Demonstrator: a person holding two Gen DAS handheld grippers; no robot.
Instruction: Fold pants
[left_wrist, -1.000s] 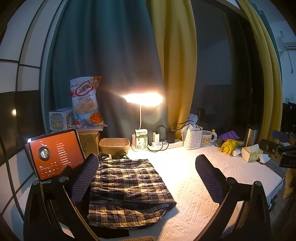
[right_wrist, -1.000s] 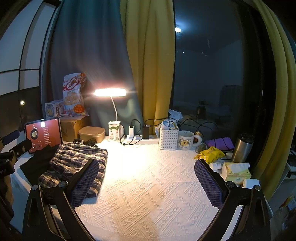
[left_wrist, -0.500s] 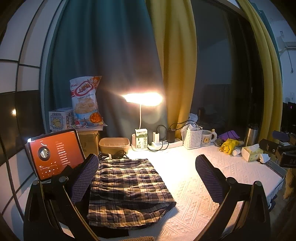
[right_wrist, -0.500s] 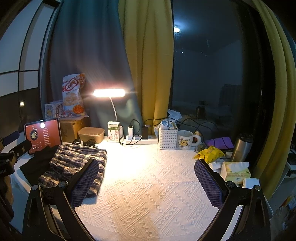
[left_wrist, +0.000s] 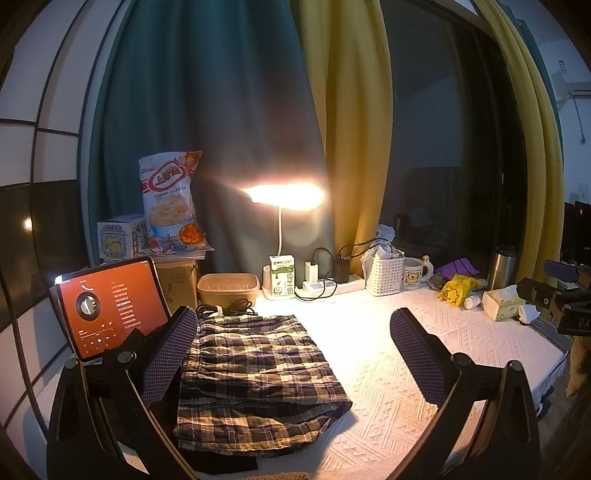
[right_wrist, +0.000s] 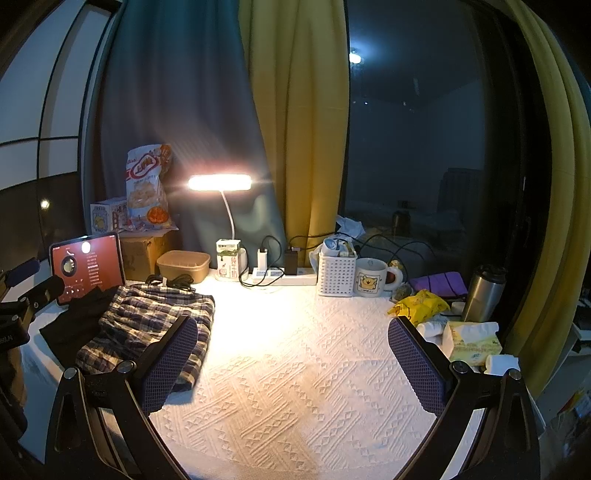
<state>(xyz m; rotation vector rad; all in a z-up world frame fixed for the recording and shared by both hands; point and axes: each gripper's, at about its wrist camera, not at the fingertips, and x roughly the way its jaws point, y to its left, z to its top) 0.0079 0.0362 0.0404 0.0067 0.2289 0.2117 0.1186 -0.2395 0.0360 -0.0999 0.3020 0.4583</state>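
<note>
Lying folded on the table (left_wrist: 424, 369), the plaid pants (left_wrist: 255, 373) (untouched) face both tools, spread wide.

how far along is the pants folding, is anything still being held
Done, by the look of it: the plaid pants lie folded in a flat layered rectangle on the white tablecloth, partly over a dark garment. In hand: nothing; the left tongs and right tongs are both open and empty, above the table. Left: I can't tell whether the dark garment needs folding.
</note>
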